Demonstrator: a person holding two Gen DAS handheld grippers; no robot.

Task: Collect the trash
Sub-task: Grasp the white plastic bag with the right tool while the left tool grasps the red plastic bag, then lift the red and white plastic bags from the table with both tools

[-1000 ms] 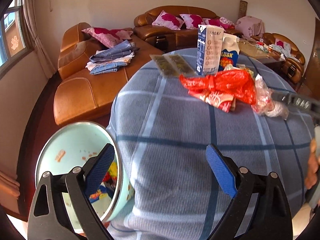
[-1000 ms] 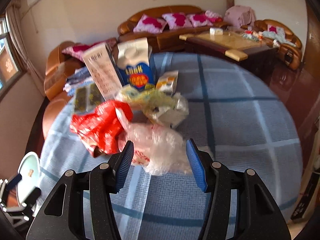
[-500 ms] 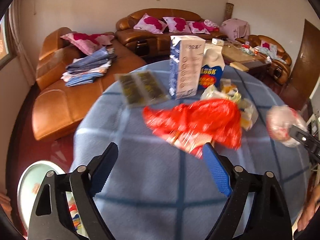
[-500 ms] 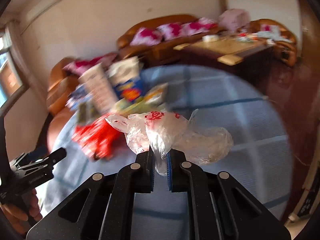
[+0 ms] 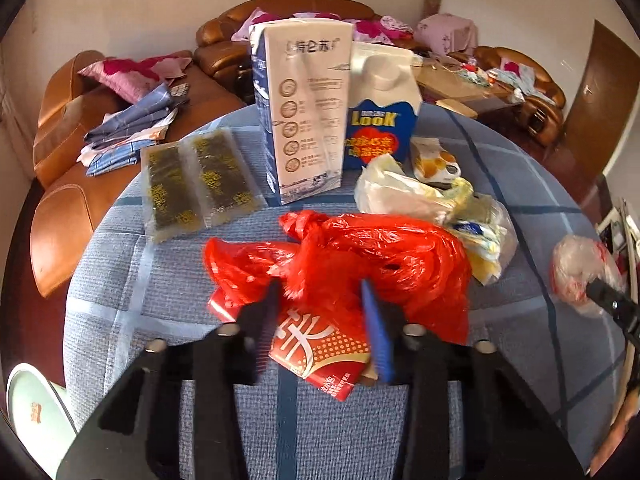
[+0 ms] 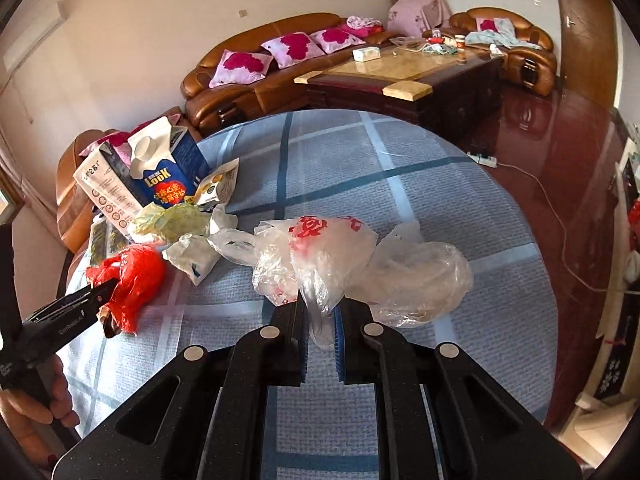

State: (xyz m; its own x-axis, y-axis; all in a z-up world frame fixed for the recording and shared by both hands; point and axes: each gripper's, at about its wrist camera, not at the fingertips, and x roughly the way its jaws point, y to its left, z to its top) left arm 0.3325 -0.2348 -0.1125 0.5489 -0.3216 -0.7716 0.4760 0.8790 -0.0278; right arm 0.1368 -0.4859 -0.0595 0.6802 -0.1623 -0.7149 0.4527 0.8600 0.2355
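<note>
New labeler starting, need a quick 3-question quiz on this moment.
1. True or false: the right gripper is shut on the clear plastic bag.
2. What lies partly under the red bag? A) seaweed packs B) red printed packet C) milk carton
3. How many cartons stand upright on the table?
Key: 1 true. 2 B. 3 two: the white carton and the blue Look carton.

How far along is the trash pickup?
Done: some wrappers already lie in the enamel basin. In hand: right gripper is shut on the clear plastic bag; left gripper has just been closing around the red plastic bag. Left: two cartons, seaweed packets, yellow bag.
</note>
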